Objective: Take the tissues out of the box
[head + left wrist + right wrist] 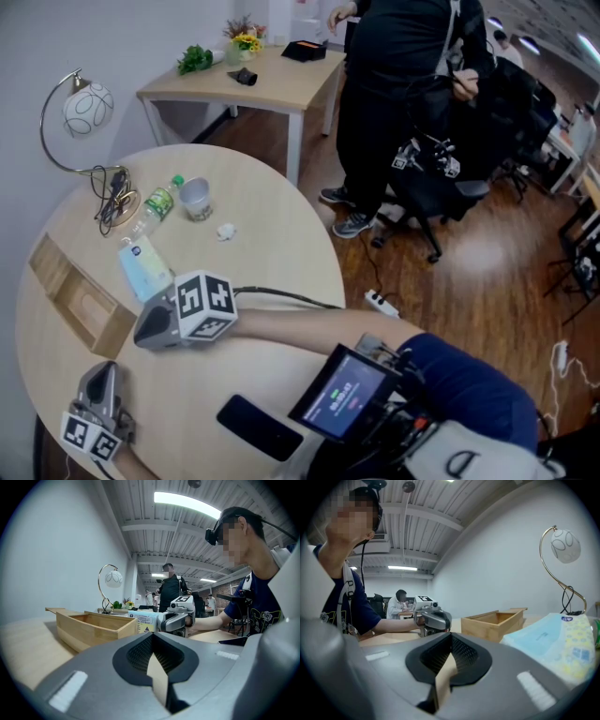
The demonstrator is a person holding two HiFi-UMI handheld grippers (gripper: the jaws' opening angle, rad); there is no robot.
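Head view: the tissue pack (143, 265) lies on the table (267, 239) just ahead of my right gripper (142, 333) and outside the wooden box (58, 281), which looks empty.
Left gripper view: the left gripper (157, 667) is closed and holds nothing.
Right gripper view: the jaws are closed on nothing, with the pack just beside them.
I judge the removal done.

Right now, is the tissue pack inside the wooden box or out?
Out. The tissue pack lies flat on the table beside the wooden box.

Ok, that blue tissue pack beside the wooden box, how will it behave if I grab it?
The tissue pack looks soft, wrapped in film, so it will probably squash and sag, not stay stiff. The smooth wrap may slip. It lies flat, so rolling seems unlikely.
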